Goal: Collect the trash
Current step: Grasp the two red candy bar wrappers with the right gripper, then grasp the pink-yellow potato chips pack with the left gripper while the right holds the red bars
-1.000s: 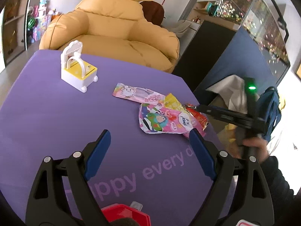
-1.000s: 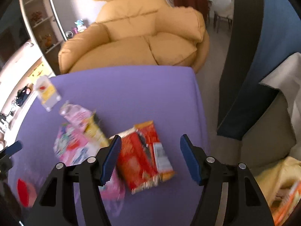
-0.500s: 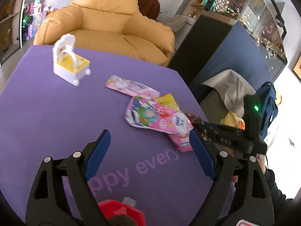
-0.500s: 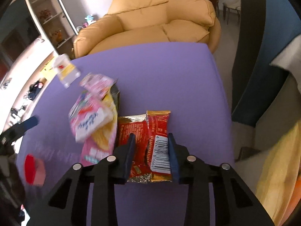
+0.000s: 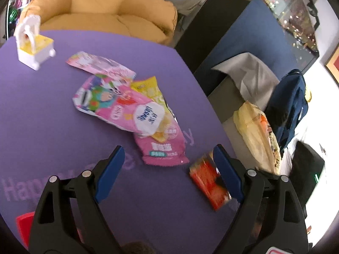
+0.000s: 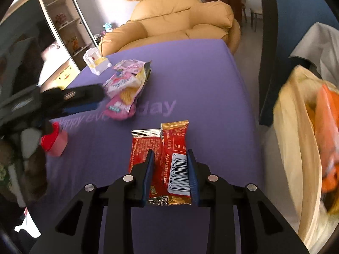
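Two red snack wrappers [image 6: 171,141] lie side by side near the right edge of the purple table [image 6: 201,74]. My right gripper [image 6: 170,158] has them between its blue pads, and its jaws are closing on them. In the left wrist view the red wrappers [image 5: 206,182] sit partly behind my right-hand finger. My left gripper [image 5: 167,150] is open and hovers just short of a pile of pink and yellow wrappers [image 5: 118,103]. Nothing sits between its fingers. From the right wrist view the left gripper [image 6: 80,99] reaches in beside that pile [image 6: 125,89].
A yellow plastic bag [image 6: 296,137] with an orange packet inside gapes beside the table's right edge. A white and yellow toy [image 5: 34,46] stands at the far left corner. A red and pink container [image 6: 55,141] sits near the front left. A tan armchair [image 5: 95,6] stands behind.
My right gripper closed on the red wrappers and pulled them away from the pile toward the table's near right edge. My left gripper moved closer to the pink wrappers, still open.
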Tool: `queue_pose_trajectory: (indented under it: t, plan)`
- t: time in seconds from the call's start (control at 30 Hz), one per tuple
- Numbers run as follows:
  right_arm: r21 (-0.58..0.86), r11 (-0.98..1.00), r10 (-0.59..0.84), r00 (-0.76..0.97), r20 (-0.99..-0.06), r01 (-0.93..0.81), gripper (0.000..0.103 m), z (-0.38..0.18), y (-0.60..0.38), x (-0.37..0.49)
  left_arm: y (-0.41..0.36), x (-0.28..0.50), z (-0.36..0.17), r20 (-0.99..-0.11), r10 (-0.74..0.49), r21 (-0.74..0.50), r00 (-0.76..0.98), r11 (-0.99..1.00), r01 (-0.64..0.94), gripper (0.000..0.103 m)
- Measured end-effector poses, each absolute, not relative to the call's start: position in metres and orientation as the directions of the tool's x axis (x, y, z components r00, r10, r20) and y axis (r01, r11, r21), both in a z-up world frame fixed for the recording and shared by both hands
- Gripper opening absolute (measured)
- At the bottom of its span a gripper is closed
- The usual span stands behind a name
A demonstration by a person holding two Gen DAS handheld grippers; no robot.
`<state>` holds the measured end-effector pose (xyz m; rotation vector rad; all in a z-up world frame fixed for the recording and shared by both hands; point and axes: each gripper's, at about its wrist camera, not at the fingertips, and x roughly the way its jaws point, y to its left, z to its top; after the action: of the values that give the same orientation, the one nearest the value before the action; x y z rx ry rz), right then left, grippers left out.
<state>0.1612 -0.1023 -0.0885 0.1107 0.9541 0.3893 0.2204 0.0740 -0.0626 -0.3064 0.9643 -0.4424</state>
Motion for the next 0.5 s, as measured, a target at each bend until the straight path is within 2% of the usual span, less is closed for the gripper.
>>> queue_pose_trajectory:
  t: [0.23,0.43,0.47,0.5]
  plan:
    - [0.263,0.922,0.379,0.528,-0.76,-0.284,0.029,-0.092,-0.106,0.146,0.063,0.242,-0.079,-0.755,-0.395,-0.377,0.524,0.915,0.145,0.075]
    - [0.282,0.917,0.394,0.537,-0.746,-0.281,0.029,-0.095,-0.108,0.144,0.054,0.257,-0.081,-0.773,-0.344,-0.338,0.534,0.934,0.113,0.075]
    - [0.28,0.918,0.392,0.54,-0.745,-0.28,0.029,-0.095,-0.107,0.143,0.051,0.26,-0.081,-0.775,-0.333,-0.327,0.537,0.939,0.111,0.071]
    - [0.276,0.919,0.389,0.543,-0.744,-0.281,0.029,-0.095,-0.107,0.141,0.05,0.261,-0.081,-0.776,-0.325,-0.318,0.541,0.942,0.11,0.059]
